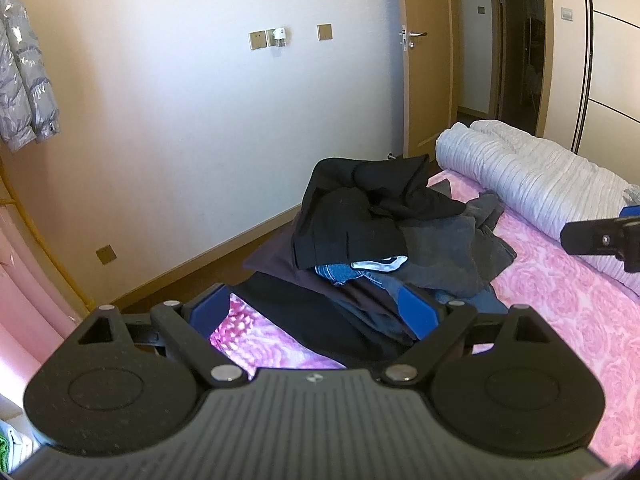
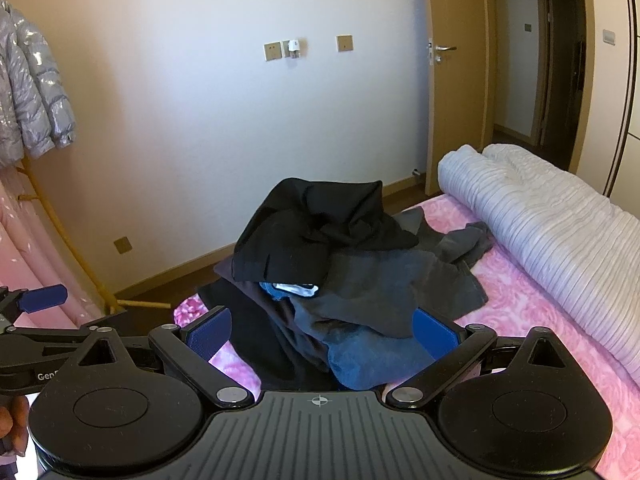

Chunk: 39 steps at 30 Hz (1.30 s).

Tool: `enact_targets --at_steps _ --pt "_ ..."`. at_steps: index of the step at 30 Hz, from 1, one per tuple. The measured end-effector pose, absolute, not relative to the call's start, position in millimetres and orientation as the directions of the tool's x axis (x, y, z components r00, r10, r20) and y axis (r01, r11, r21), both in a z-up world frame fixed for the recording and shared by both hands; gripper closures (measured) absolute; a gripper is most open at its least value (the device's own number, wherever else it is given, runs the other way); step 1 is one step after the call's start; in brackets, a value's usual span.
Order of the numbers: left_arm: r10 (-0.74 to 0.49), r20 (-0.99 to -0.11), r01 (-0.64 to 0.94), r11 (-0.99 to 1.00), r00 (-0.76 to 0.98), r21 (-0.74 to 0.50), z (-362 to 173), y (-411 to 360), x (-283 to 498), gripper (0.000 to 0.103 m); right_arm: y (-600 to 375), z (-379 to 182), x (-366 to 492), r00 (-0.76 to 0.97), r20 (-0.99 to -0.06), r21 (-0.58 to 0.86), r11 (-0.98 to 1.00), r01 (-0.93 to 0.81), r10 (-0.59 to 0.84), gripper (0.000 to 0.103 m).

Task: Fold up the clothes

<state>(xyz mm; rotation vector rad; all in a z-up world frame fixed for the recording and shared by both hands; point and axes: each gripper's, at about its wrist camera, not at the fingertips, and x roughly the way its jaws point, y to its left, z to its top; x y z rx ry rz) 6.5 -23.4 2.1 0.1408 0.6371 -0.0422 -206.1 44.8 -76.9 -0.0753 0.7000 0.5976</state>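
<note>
Both your claws, left (image 1: 316,312) and right (image 2: 322,330), hang spread wide and empty just short of the heap of dark clothes (image 2: 344,264) on the pink bed (image 2: 532,316). Take only the top black garment (image 1: 360,212), pinching one edge, and lift slowly so the layers beneath stay put.

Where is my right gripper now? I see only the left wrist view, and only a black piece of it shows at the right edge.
Observer: The right gripper points at the near edge of the clothes pile; a blue denim piece lies directly ahead of it.
Operator: Is anything held in its jaws?
Observer: No. The jaws stand wide apart and grip no cloth.
Operator: What is on the floor beside the bed?
Observer: The foot bar of the yellow rack lies on the floor, left of the pink bedsheet.
</note>
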Motion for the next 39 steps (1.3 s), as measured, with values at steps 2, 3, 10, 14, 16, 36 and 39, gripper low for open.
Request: enact_targets --at_steps 2,3,10,14,16,36,39 --pt "0.003 -0.597 0.082 0.990 0.802 0.115 2 -22 5 0.014 45 -78 -207 0.605 -0.626 0.128 0.831 -0.542 0.491 0.003" --pt "0.003 -0.597 0.081 0.990 0.802 0.114 2 -21 4 0.014 46 -78 -207 0.605 -0.626 0.128 0.830 -0.542 0.492 0.003" --pt "0.009 -0.593 0.072 0.991 0.805 0.112 4 -18 0 0.014 47 -78 -209 0.605 -0.624 0.127 0.829 -0.545 0.494 0.003" --pt "0.010 -0.596 0.071 0.991 0.803 0.113 4 -19 0 0.014 46 -80 -211 0.605 -0.624 0.129 0.829 -0.544 0.495 0.003" --pt "0.010 -0.597 0.073 0.991 0.802 0.114 4 -20 0 0.014 46 -80 -211 0.604 -0.624 0.130 0.829 -0.544 0.495 0.003" --pt "0.033 -0.609 0.069 0.987 0.792 0.143 4 -23 -2 0.014 39 -88 -206 0.599 -0.629 0.157 0.836 -0.525 0.495 0.003" --pt "0.039 -0.611 0.066 0.987 0.791 0.148 3 -24 -3 0.014 37 -90 -204 0.599 -0.628 0.162 0.837 -0.523 0.496 0.003"
